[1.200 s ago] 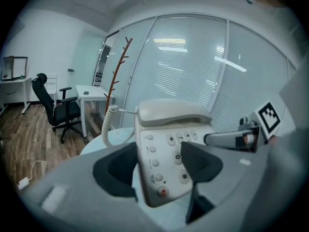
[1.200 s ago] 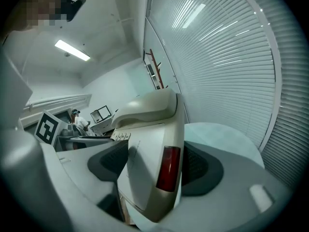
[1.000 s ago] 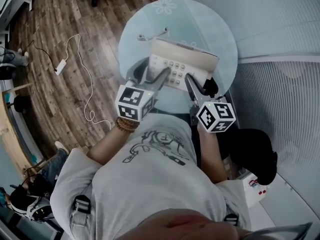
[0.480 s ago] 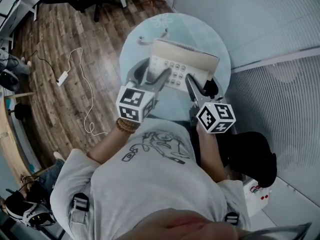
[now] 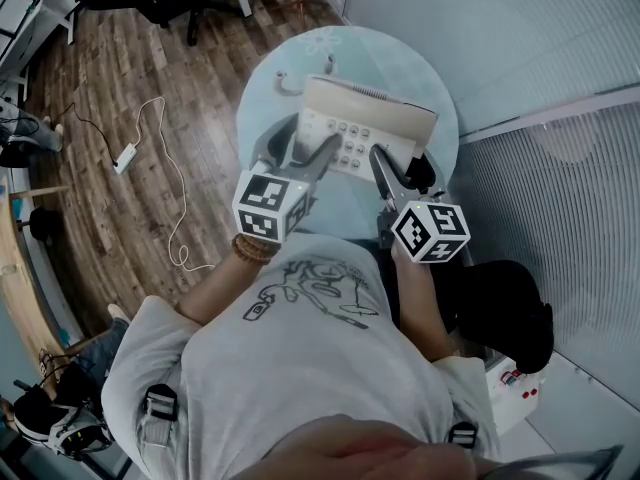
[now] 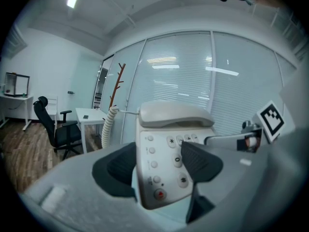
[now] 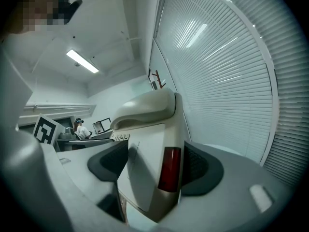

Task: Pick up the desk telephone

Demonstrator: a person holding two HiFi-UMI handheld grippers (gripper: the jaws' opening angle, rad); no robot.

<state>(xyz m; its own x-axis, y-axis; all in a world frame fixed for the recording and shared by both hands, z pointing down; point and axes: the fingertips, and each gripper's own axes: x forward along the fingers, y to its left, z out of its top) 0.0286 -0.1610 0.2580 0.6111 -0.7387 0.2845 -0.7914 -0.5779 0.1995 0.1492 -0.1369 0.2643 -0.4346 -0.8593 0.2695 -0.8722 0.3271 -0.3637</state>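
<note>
Desk telephone (image 5: pixel 365 133) is pinched on both sides, by the jaws of the left hand-held gripper (image 5: pixel 305 154) and of the right hand-held gripper (image 5: pixel 400 174), just over the table (image 5: pixel 432 76); lifting seems begun, so next keep both squeezes firm and level.

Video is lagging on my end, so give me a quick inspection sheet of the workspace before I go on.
Surface: round glass table, flower print near its far edge.
Job's things: telephone, handset on its cradle, held over the table.
Clutter: nothing seen.
Grippers: left gripper has its fingers closed on the telephone's keypad end; right gripper has its fingers closed on the opposite end.
Cables: coiled cord hangs from the telephone; white cable lies on the floor.
Surroundings: wooden floor, blinds, office chair.
</note>
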